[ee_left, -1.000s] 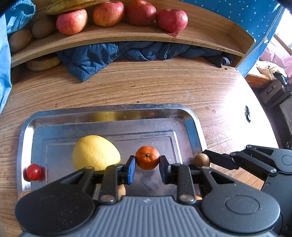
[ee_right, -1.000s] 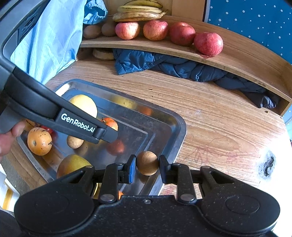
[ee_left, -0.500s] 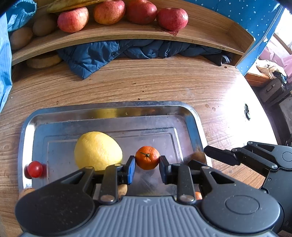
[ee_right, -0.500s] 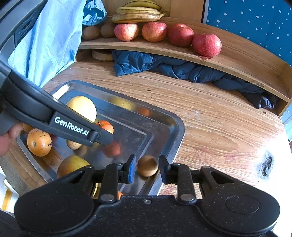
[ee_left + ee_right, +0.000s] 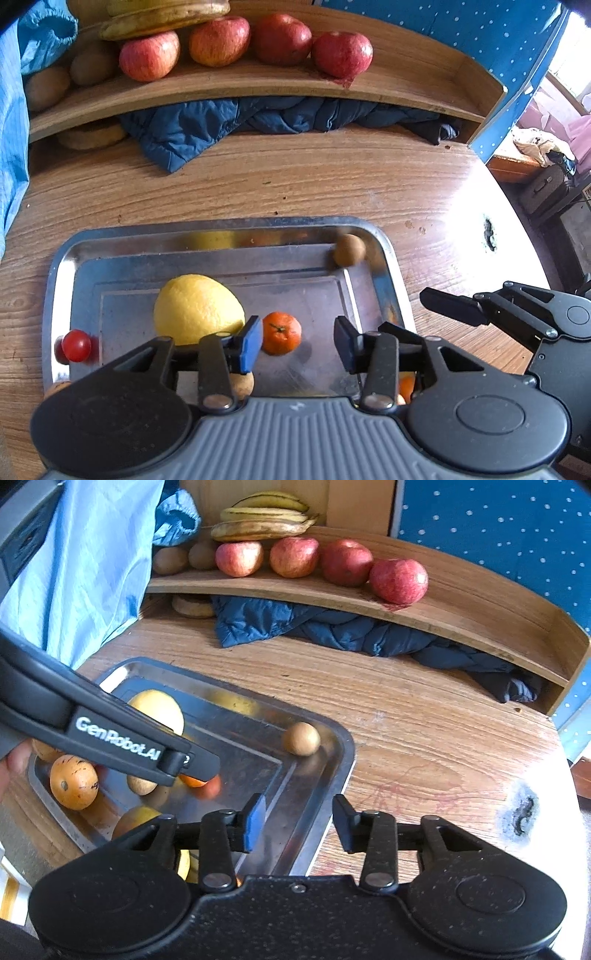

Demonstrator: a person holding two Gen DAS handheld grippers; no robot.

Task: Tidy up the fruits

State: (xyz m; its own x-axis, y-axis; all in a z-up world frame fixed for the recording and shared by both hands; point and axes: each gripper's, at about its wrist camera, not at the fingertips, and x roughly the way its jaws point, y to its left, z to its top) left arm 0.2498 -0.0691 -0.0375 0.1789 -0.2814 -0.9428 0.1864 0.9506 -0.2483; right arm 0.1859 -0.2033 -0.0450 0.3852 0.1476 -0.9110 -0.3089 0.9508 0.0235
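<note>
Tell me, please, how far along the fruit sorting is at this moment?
Done: four apples, bananas and kiwis sit grouped on the wooden shelf. In hand: nothing; the left gripper and right gripper are open. Left: the lemon, mandarin, cherry tomato and small brown fruit remain on the metal tray.

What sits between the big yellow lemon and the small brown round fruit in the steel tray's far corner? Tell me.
Only bare tray floor lies between the big yellow lemon and the small brown round fruit; the left wrist view shows it.
</note>
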